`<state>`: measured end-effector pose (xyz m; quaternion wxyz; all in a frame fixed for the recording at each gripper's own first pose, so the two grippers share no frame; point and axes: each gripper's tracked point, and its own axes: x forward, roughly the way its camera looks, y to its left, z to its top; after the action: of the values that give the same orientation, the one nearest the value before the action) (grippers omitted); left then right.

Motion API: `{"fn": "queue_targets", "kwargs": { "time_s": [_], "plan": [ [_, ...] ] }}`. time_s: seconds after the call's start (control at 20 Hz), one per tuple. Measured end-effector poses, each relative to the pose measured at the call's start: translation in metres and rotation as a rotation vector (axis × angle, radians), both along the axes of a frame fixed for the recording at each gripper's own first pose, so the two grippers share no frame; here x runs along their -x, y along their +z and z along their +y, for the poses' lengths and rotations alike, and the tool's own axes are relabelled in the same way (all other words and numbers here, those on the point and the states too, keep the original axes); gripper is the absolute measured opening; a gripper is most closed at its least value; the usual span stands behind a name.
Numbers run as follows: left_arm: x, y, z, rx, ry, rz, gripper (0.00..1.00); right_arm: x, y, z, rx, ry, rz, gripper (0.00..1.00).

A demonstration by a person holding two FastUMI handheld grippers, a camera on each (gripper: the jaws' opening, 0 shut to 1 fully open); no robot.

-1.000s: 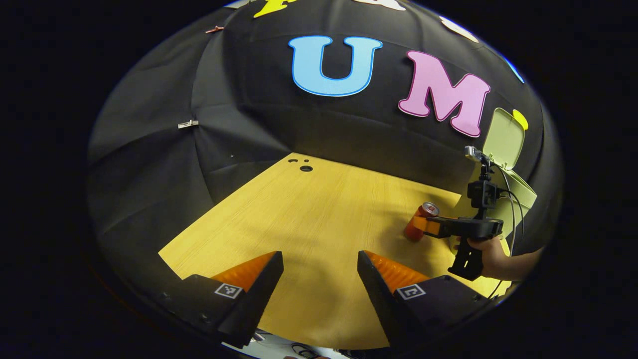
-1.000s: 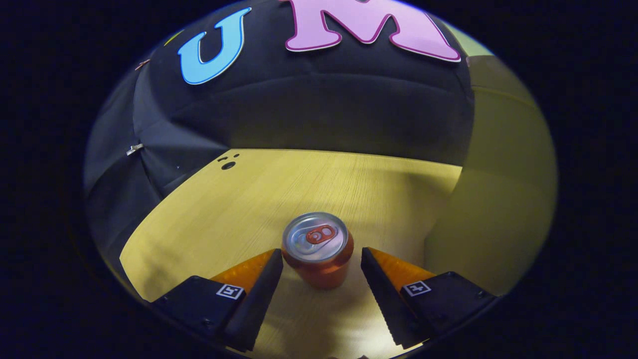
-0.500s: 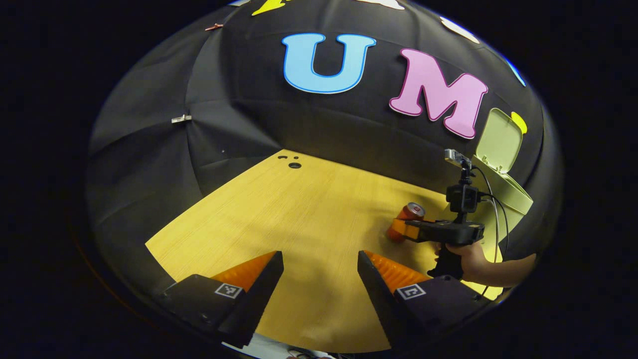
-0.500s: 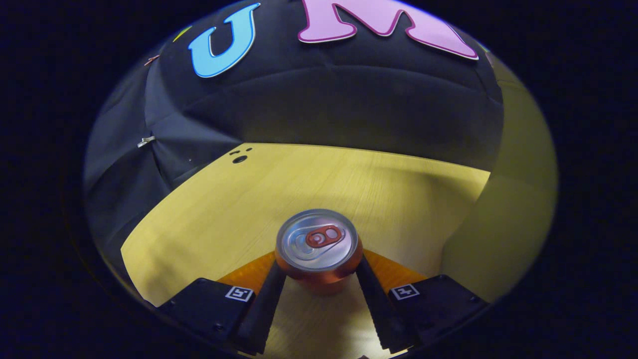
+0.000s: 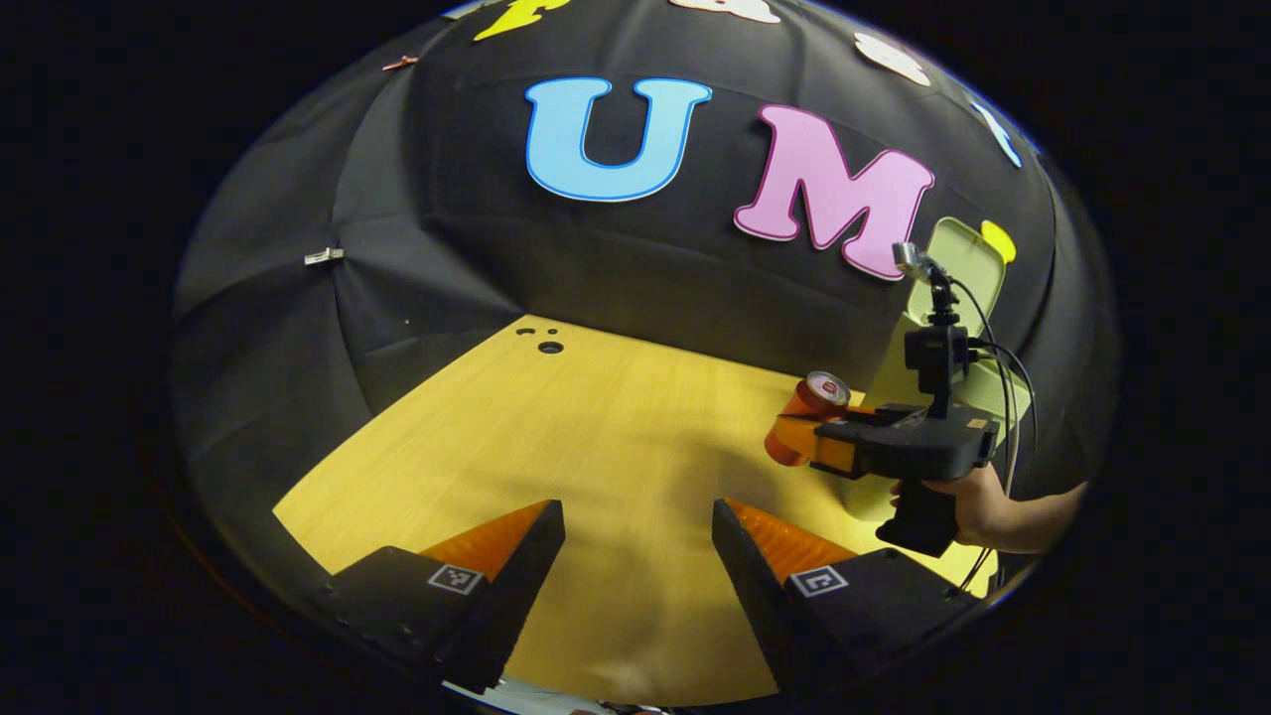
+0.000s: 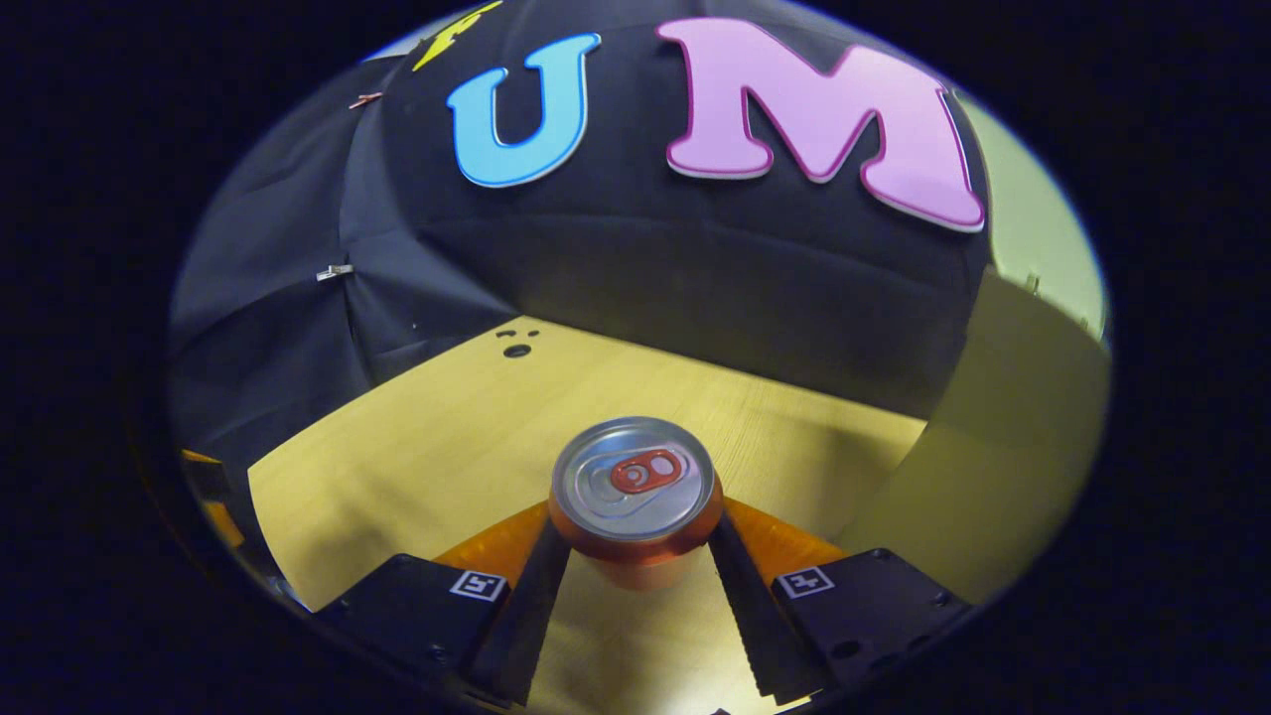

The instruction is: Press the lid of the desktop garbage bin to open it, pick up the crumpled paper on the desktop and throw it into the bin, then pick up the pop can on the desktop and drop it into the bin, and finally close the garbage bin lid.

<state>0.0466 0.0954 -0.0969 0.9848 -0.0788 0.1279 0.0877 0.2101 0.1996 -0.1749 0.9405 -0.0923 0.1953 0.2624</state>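
Observation:
An orange pop can [image 6: 635, 497] with a silver top sits between both fingers of my right gripper [image 6: 635, 556], which is shut on it and holds it above the wooden table [image 6: 417, 447]. In the left gripper view the same can [image 5: 806, 417] hangs off the table in the right gripper [image 5: 794, 437], held by a hand [image 5: 968, 497], just left of the pale green bin [image 5: 978, 382]. The bin's lid [image 5: 955, 273] stands open and upright. The bin's wall [image 6: 1003, 467] rises at the right of the right gripper view. My left gripper [image 5: 638, 541] is open over the table's near edge.
The black cloth wall closes the back and left of the table. Small dark holes [image 5: 549, 347] mark the table's far left corner. Cables [image 5: 1008, 397] run from the right gripper in front of the bin. Bare wood [image 5: 596, 437] lies between the two grippers.
My right gripper closed on the pop can and lifted it off the table, toward the bin. The left gripper stayed open and shifted only slightly.

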Motion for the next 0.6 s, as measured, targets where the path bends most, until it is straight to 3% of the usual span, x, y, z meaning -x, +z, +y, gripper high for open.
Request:
{"fn": "queue_targets", "kwargs": {
  "time_s": [0.6],
  "plan": [
    [0.035,-0.021,0.004,-0.002,-0.110,-0.035,0.96,0.054,0.166,-0.037,-0.090,-0.095,-0.196,0.83]
  ]
}}
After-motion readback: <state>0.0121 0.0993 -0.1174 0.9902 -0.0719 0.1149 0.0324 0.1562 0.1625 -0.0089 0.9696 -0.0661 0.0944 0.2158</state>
